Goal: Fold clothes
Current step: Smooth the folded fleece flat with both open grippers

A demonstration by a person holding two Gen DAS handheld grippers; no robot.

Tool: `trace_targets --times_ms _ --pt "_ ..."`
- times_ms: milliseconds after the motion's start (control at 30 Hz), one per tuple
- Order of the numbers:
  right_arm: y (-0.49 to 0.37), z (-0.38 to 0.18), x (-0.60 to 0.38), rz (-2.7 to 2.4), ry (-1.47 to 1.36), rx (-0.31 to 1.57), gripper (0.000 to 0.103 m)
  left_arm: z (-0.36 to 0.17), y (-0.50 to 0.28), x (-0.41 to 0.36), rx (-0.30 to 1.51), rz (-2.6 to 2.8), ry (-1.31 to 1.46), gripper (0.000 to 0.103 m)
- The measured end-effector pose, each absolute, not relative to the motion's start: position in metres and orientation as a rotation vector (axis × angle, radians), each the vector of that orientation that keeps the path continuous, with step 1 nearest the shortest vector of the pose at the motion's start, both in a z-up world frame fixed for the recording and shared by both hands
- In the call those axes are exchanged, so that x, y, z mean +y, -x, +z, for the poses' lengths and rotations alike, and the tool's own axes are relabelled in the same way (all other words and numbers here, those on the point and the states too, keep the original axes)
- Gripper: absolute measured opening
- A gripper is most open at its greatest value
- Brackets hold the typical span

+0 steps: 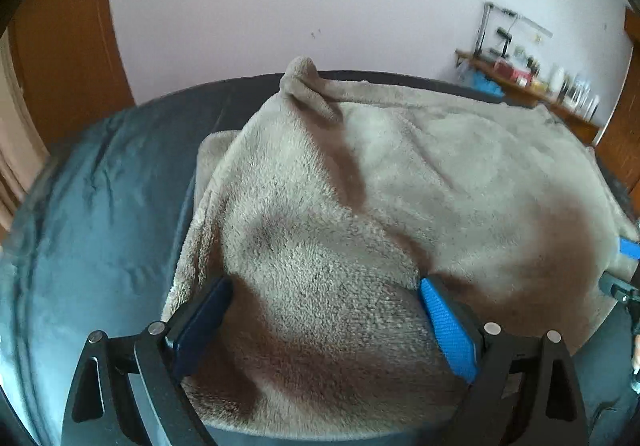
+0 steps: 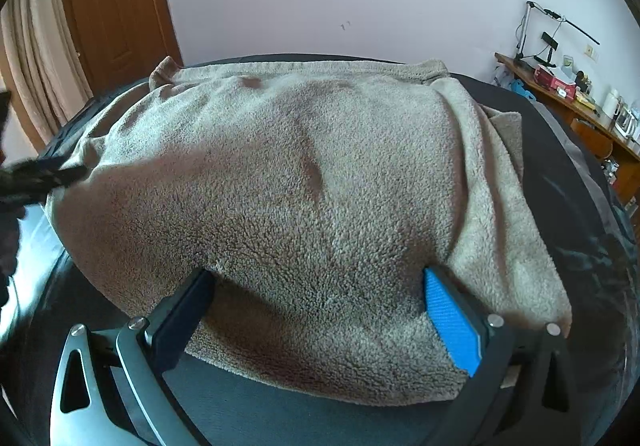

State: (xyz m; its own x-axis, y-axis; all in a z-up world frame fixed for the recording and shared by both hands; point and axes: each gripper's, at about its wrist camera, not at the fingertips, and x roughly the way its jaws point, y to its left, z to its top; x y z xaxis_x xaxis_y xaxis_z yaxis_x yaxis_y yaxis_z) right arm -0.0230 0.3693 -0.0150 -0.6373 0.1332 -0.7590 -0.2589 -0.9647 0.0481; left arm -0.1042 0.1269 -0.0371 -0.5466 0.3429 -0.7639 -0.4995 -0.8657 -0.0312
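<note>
Fleecy beige garment (image 2: 304, 181) hides both wide-spread hand-held grippers' (image 1: 326, 286) (image 2: 320, 276) fingertips; grip unclear.

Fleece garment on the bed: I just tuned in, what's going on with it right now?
A person is folding a beige fleece garment spread on a dark bed cover, a two-finger gripper in each hand. The left gripper and right gripper both sit over its near edge with jaws wide, the fleece between the fingers but not pinched. One far corner is bunched up.
</note>
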Motion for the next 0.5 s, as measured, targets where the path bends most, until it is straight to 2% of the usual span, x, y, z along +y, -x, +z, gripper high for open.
trace_targets --times_ms 267,500 --pt "0.02 -0.013 0.37 2.664 1.179 0.241 0.102 -0.023 0.102 0.14 0.306 2.426 1.184 0.096" --pt "-0.006 0.011 0.395 2.663 0.917 0.391 0.102 0.018 0.06 0.184 0.309 2.338 0.992 0.096"
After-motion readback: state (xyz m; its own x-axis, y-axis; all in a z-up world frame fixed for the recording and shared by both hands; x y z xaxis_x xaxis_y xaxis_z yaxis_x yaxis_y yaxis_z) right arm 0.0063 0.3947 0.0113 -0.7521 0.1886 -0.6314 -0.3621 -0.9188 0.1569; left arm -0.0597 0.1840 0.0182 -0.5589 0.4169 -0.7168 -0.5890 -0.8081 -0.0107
